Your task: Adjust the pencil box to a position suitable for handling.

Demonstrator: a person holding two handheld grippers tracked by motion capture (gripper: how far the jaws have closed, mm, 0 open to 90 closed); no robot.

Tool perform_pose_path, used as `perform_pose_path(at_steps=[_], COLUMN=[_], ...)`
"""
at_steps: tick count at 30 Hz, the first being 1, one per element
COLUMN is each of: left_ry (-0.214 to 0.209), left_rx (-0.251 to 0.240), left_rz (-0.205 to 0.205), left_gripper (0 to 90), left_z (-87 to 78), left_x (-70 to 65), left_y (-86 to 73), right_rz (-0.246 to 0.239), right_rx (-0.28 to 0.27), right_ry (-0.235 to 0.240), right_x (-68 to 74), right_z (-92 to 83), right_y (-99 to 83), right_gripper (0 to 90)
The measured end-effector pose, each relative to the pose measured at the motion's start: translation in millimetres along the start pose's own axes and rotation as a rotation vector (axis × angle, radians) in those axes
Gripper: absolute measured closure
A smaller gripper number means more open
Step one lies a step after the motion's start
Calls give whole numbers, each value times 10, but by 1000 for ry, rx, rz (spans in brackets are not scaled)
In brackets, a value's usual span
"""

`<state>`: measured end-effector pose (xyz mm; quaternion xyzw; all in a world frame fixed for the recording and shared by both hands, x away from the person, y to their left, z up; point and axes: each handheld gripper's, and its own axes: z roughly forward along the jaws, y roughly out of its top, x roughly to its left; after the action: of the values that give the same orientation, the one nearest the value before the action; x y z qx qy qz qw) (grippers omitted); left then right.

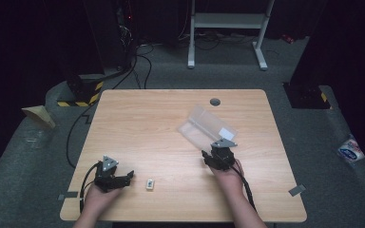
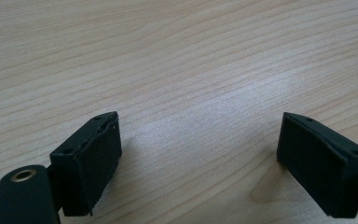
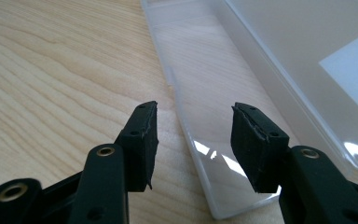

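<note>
Plastic box (image 1: 206, 127) blocks right tool (image 1: 217, 156); elsewhere open.

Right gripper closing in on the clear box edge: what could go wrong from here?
1. The right gripper straddles only the thin rim of the clear plastic box; a shallow bite could slip off.
2. The box looks light and lies open, so a nudge might slide it.
3. The small block lies near the left gripper, which could knock it.

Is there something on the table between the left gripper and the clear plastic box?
Yes: in the high view a small white object lies right of the left gripper, before the clear plastic box.
</note>
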<state>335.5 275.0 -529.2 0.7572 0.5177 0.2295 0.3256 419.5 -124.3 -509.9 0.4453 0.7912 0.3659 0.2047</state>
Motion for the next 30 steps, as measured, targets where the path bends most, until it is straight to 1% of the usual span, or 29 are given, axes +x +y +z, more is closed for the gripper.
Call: perform_pose_path(at_steps=[2,3,4,5,6,7,8,9,10,13,15,21,26,29,30], left_ry=[0,0,0,0,0,0,0,0,0,0,0,0,0,0,0], left_rx=[0,0,0,0,0,0,0,0,0,0,0,0,0,0,0], left_rz=[0,0,0,0,0,0,0,0,0,0,0,0,0,0,0], left_gripper=[139,139,139,139,139,139,139,139,139,139,139,139,139,139,139], left_z=[0,0,0,0,0,0,0,0,0,0,0,0,0,0,0], left_x=[0,0,0,0,0,0,0,0,0,0,0,0,0,0,0], left_y=[0,0,0,0,0,0,0,0,0,0,0,0,0,0,0], right_rz=[-5,2,11,16,16,24,20,20,11,8,2,-3,-15,-1,-7], right_rx=[-1,1,4,4,4,1,-1,-1,2,11,20,38,33,35,34], right_ry=[-3,0,8,5,5,15,16,16,22,16,20,26,41,44,49], right_x=[-6,-11,-23,-25,-25,-27,-17,-17,-4,15,14,16,24,34,41], right_z=[13,25,51,62,62,70,83,83,101,109,118,103,76,54,46], right_y=[11,21,40,50,50,58,77,77,92,94,72,10,-35,-62,-71], right_gripper=[515,521,543,567,567,600,639,639,675,696,729,774,824,834,839])
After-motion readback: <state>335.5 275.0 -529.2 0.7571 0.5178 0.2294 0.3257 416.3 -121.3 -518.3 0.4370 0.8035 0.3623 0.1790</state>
